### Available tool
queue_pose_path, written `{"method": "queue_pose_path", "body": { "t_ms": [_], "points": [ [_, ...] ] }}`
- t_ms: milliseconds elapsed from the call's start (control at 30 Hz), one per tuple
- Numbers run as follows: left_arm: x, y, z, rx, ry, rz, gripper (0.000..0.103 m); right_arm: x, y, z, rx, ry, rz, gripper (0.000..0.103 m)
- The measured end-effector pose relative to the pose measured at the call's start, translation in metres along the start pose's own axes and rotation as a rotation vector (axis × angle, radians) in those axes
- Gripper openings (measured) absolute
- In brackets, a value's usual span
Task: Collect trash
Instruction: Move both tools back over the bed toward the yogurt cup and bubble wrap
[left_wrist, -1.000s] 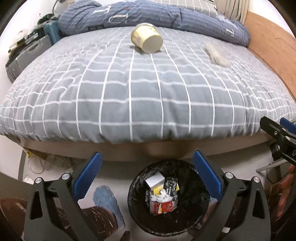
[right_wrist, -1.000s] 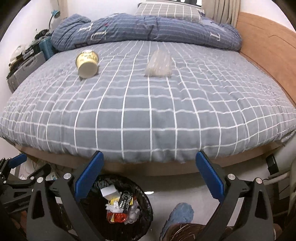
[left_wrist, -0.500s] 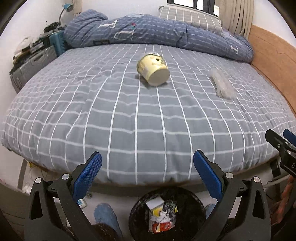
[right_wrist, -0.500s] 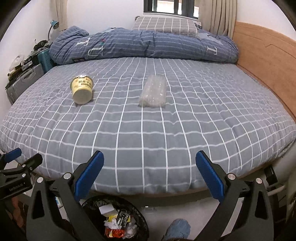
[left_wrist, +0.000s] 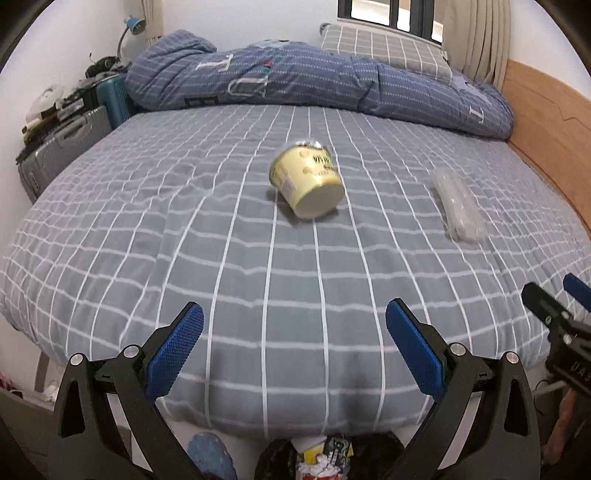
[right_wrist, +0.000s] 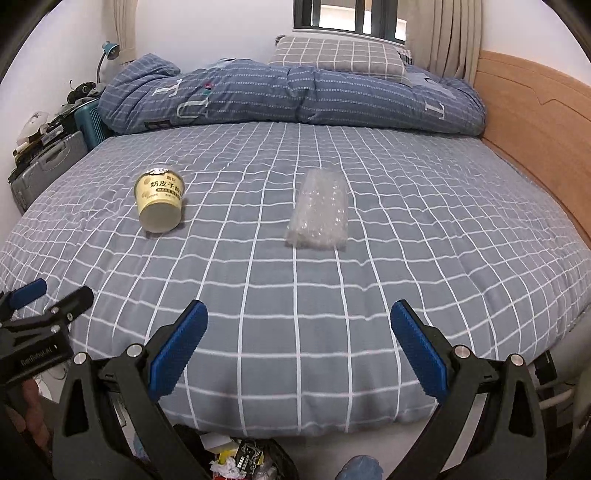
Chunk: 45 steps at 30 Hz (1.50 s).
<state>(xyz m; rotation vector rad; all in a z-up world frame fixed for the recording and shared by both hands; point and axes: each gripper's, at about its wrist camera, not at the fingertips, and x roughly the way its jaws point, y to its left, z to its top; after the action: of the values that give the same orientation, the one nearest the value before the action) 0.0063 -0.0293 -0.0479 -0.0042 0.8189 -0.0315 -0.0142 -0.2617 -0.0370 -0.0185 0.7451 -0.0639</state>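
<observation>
- On the bed (right_wrist: 406, 258), mid-sheet: yellow cup (left_wrist: 306, 181) lying on its side; clear plastic wrap (right_wrist: 319, 214) well apart, toward the headboard side.
- Below the bed's near edge: trash bin (right_wrist: 240, 461), partly filled.
- Left gripper (left_wrist: 293, 354): released, empty, aimed at the cup.
- Right gripper (right_wrist: 299, 354): released, empty, aimed at the wrap.
- Advice: span the cup across its side wall; pinch the wrap low, since it looks thin and yielding.

- Your room is evenly lit, soft; daylight at the window (right_wrist: 347, 16).
- Left view: cup (left_wrist: 308, 181) smeared by motion blur.
- Fisheye bends the bed (right_wrist: 295, 295) edges; corners dark.
</observation>
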Motion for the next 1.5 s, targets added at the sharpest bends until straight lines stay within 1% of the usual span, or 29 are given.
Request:
{"method": "queue_pose_path", "body": {
  "t_ms": [167,367,567,633,733,867,1067,1300,1367,1500],
  "points": [
    [0.017,-0.001,0.026,0.010,-0.019,0.013,0.097,0.016,-0.002,0.016,0.011,-0.005,-0.015,0.095],
    [0.043,0.001,0.047,-0.001,0.005,0.012,0.097,0.042,-0.009,0.037,0.034,0.000,-0.025,0.095],
    [0.060,-0.001,0.064,-0.003,0.006,0.019,0.097,0.063,-0.016,0.056,0.051,0.004,-0.042,0.095],
    [0.067,-0.002,0.070,-0.003,0.007,0.024,0.097,0.070,-0.017,0.061,0.052,0.011,-0.042,0.095],
    [0.078,-0.004,0.076,-0.001,0.012,0.028,0.097,0.088,-0.018,0.066,0.047,0.043,-0.014,0.095],
    [0.097,-0.005,0.086,-0.002,0.032,0.037,0.097,0.106,-0.021,0.074,0.045,0.054,-0.032,0.095],
    [0.116,-0.008,0.102,-0.008,0.033,0.044,0.097,0.136,-0.026,0.086,0.050,0.085,-0.052,0.095],
    [0.139,-0.011,0.117,-0.020,0.045,0.040,0.097,0.160,-0.030,0.099,0.055,0.100,-0.048,0.095],
    [0.145,-0.013,0.119,-0.016,0.051,0.039,0.097,0.167,-0.033,0.102,0.067,0.112,-0.042,0.094],
    [0.152,-0.015,0.126,-0.023,0.050,0.033,0.097,0.178,-0.039,0.107,0.096,0.137,-0.030,0.085]
  ]
}}
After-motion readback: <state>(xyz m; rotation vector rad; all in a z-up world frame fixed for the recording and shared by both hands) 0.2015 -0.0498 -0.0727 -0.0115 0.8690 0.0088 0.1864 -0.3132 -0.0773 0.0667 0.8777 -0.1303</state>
